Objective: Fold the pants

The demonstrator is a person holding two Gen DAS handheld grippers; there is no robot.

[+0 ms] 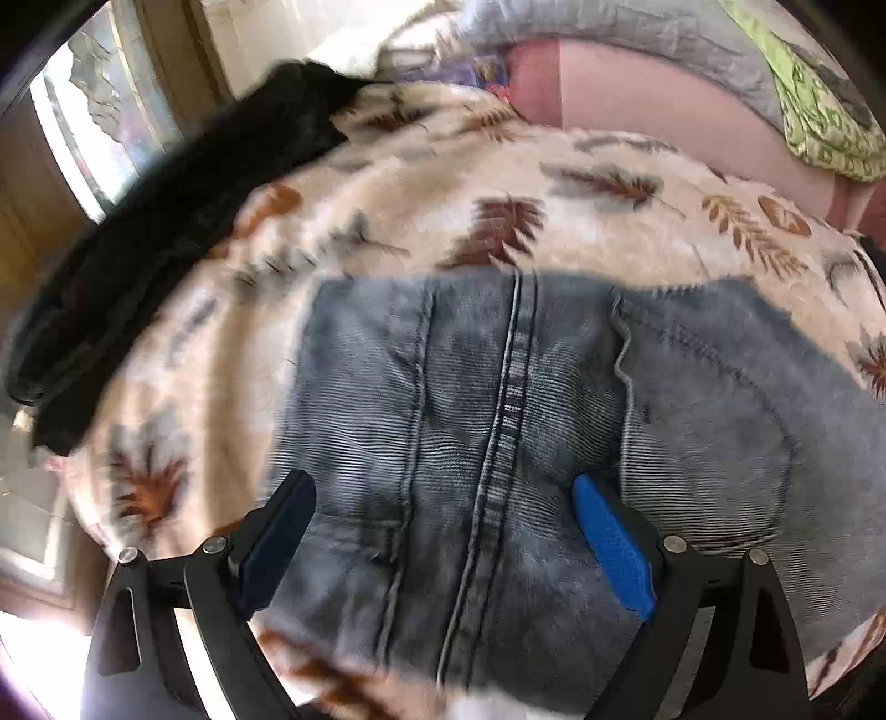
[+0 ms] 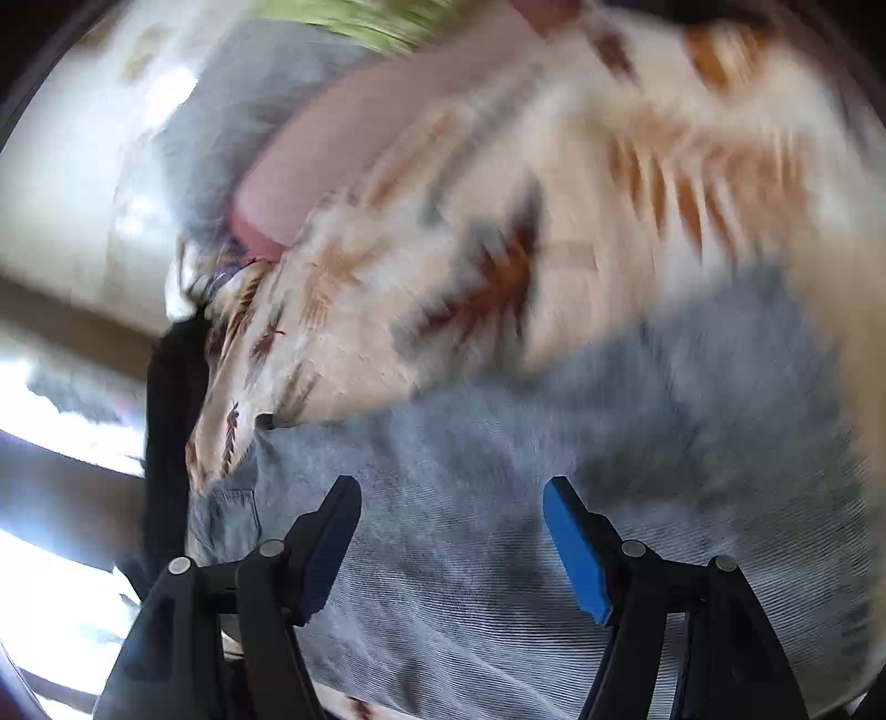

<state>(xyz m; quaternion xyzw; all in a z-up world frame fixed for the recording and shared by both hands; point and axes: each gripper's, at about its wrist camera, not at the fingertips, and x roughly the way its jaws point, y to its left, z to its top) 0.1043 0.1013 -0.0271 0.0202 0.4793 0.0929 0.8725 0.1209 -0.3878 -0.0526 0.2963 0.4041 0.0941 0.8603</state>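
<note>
Blue-grey denim pants (image 1: 515, 421) lie flat on a cream blanket with a leaf print (image 1: 421, 199), seams and a back pocket facing up. My left gripper (image 1: 443, 487) hovers over them with its blue pads wide apart and nothing pinched between them. The right wrist view is blurred by motion. There the same pants (image 2: 476, 543) fill the lower half, and my right gripper (image 2: 451, 490) stands open just above the denim, holding nothing.
A black garment (image 1: 166, 243) lies along the blanket's left edge. A pink pillow (image 1: 637, 99), a grey cover (image 1: 637, 33) and a green patterned cloth (image 1: 814, 111) sit at the back. A window (image 1: 94, 127) is on the left.
</note>
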